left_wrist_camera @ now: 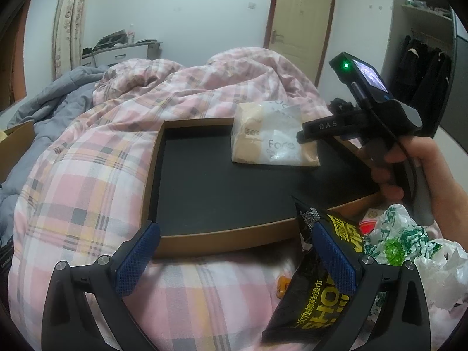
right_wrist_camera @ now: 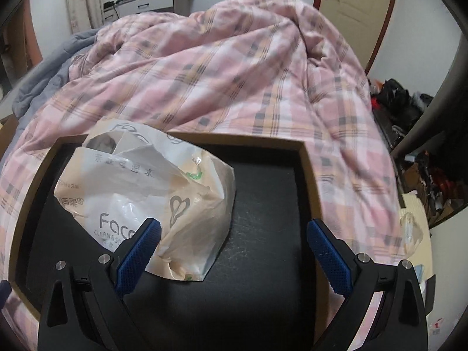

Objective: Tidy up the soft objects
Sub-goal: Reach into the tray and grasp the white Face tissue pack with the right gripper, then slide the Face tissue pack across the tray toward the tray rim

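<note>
A beige and white tissue pack (left_wrist_camera: 269, 134) lies in the far right part of a shallow cardboard tray (left_wrist_camera: 152, 158) with a black floor, set on the bed. In the right wrist view the pack (right_wrist_camera: 140, 199) sits at the tray's (right_wrist_camera: 310, 181) left side. My right gripper (right_wrist_camera: 234, 228) is open above the tray, its left finger (right_wrist_camera: 137, 254) in front of the pack's near edge. It shows from the side in the left wrist view (left_wrist_camera: 301, 134), by the pack. My left gripper (left_wrist_camera: 234, 234) is open just before the tray's near rim; a black and yellow wipes packet (left_wrist_camera: 313, 289) lies by its right finger (left_wrist_camera: 336, 260).
A pink plaid duvet (left_wrist_camera: 146, 102) covers the bed, with a grey blanket (left_wrist_camera: 52, 96) at the far left. Crumpled green and white plastic bags (left_wrist_camera: 409, 242) lie at the right of the black packet. A door (left_wrist_camera: 301, 26) and a desk (left_wrist_camera: 122, 49) stand behind the bed.
</note>
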A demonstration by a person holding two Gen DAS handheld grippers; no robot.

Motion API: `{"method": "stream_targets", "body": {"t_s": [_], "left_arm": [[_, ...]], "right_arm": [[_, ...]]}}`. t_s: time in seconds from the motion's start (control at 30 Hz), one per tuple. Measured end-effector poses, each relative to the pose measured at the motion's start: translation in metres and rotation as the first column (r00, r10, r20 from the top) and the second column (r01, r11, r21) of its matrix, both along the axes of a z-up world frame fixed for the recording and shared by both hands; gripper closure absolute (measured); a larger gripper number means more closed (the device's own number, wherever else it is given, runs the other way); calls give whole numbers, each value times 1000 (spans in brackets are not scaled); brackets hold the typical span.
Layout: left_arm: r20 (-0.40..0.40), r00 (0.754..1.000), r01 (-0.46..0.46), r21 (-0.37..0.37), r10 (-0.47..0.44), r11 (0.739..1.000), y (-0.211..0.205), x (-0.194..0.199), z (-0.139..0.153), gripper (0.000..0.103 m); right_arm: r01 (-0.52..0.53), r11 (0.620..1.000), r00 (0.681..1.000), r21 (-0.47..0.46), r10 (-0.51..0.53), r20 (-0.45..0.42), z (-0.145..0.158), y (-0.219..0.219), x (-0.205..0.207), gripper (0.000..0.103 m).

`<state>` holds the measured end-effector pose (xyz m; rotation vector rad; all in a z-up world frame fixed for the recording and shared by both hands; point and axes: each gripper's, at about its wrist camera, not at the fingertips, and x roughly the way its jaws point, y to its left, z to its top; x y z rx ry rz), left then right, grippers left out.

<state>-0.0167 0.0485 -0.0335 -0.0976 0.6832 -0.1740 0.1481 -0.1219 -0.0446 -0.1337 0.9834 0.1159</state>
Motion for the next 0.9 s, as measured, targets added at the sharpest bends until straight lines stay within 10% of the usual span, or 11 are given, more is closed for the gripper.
{"method": "stream_targets", "body": {"t_s": [0.33, 0.9], "left_arm": [[-12, 1000, -5, 16, 5, 1000, 0, 1, -1, 0], [-10, 1000, -8, 23, 8, 1000, 0, 2, -2, 0]], "right_arm": [[28, 998, 999, 58, -26, -32, -9, -1, 14, 4], [26, 995, 999, 92, -30, 44, -2, -9, -6, 84]]}}
